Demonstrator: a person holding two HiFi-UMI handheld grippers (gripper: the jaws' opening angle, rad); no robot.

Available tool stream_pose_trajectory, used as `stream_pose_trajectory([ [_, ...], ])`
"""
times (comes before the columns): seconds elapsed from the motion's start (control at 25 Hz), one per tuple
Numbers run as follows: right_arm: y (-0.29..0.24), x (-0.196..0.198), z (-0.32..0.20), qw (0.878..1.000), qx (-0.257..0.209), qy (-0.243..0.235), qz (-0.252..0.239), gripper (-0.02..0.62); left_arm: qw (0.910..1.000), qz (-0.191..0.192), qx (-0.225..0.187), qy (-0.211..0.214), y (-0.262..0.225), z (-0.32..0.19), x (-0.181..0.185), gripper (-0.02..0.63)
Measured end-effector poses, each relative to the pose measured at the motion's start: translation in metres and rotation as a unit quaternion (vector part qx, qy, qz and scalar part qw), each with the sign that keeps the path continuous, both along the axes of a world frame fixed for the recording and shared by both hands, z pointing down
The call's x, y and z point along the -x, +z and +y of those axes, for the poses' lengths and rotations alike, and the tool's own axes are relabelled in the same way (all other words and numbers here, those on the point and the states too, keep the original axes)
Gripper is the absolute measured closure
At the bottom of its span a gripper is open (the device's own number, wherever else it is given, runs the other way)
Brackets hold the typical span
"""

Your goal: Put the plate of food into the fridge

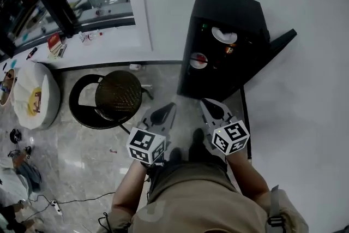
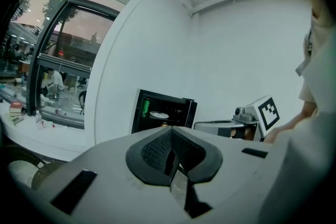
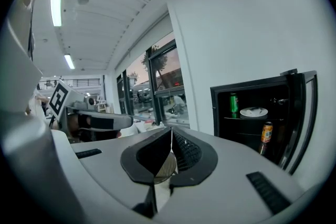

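Observation:
A black mini fridge (image 1: 218,71) stands on the floor against the white wall with its door (image 1: 281,41) swung open to the right. On its upper shelf sits a white plate (image 1: 224,35), also seen in the left gripper view as the plate (image 2: 159,115) and in the right gripper view as the plate (image 3: 253,112). A second dish with red on it (image 1: 198,60) lies on a lower shelf. My left gripper (image 1: 163,114) and right gripper (image 1: 214,109) hover side by side just in front of the fridge. Both are shut and hold nothing.
A green can (image 3: 233,105) and an orange can (image 3: 266,132) stand inside the fridge. A round black chair (image 1: 112,98) is to the left of the fridge, with a white cushion-like seat (image 1: 35,95) further left. Cables lie on the marble floor (image 1: 82,161).

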State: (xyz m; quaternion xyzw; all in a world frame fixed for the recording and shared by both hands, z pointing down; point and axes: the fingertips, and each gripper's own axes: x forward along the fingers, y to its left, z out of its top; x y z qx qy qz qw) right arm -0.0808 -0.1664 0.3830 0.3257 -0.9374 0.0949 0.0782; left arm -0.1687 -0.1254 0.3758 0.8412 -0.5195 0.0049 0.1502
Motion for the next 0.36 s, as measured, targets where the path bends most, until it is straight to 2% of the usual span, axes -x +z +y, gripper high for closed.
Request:
stream_pose_trajectory([
  [0.36, 0.002, -0.033, 0.007, 1.0, 0.012, 0.02, 0.001, 0.571, 0.9995, 0.001, 0.019, 0.024, 0.007, 0.007, -0.032, 0.594],
])
